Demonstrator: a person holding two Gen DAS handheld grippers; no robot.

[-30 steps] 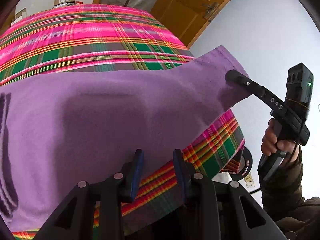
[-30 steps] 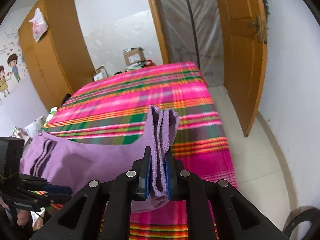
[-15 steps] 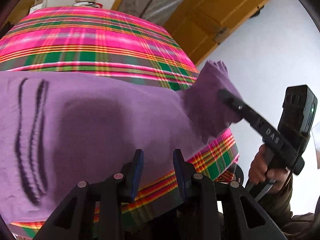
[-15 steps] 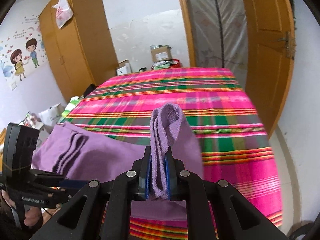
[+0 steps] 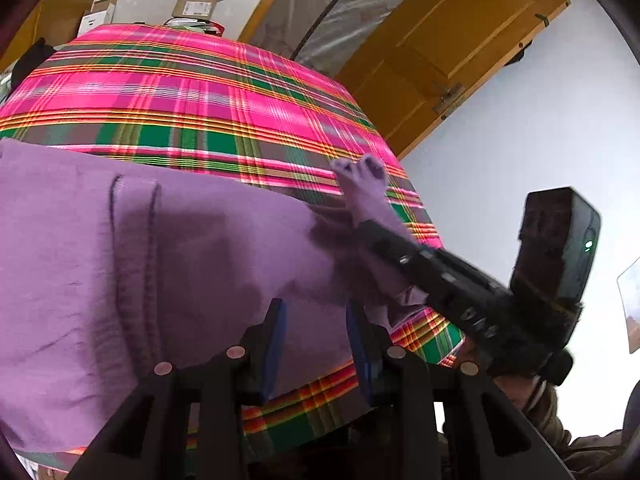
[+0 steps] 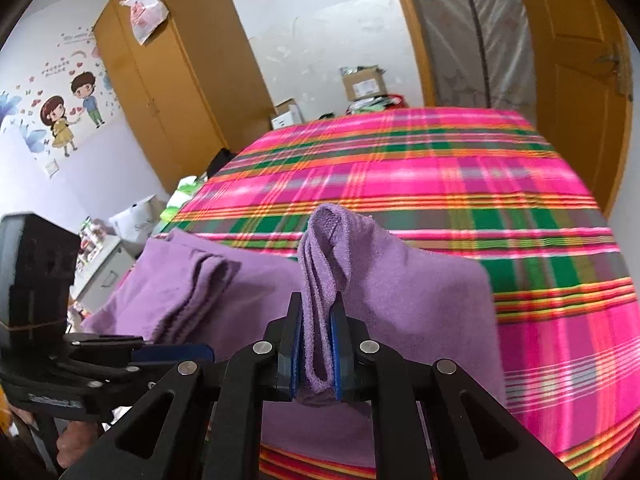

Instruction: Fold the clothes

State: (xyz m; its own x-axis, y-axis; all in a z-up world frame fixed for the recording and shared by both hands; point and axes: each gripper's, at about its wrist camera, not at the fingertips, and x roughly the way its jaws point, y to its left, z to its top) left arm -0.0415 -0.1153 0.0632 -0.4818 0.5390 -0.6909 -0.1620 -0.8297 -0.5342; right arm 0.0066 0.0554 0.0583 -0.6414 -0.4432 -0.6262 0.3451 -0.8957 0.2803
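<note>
A purple towel with dark stripes lies on a bed with a pink and green plaid cover. My right gripper is shut on a bunched corner of the towel and holds it lifted over the rest of the cloth. In the left wrist view the right gripper comes in from the right with the corner sticking up past its tips. My left gripper is open and empty just above the towel's near edge; it also shows at the lower left of the right wrist view.
A wooden wardrobe stands at the far left, with cardboard boxes beyond the bed's far end. An open wooden door is on the right. The bed's near edge is just under the left gripper.
My right gripper has carried the towel's right corner leftward over the cloth, doubling that end. The left gripper stayed open near the towel's front edge while its view swung left.
</note>
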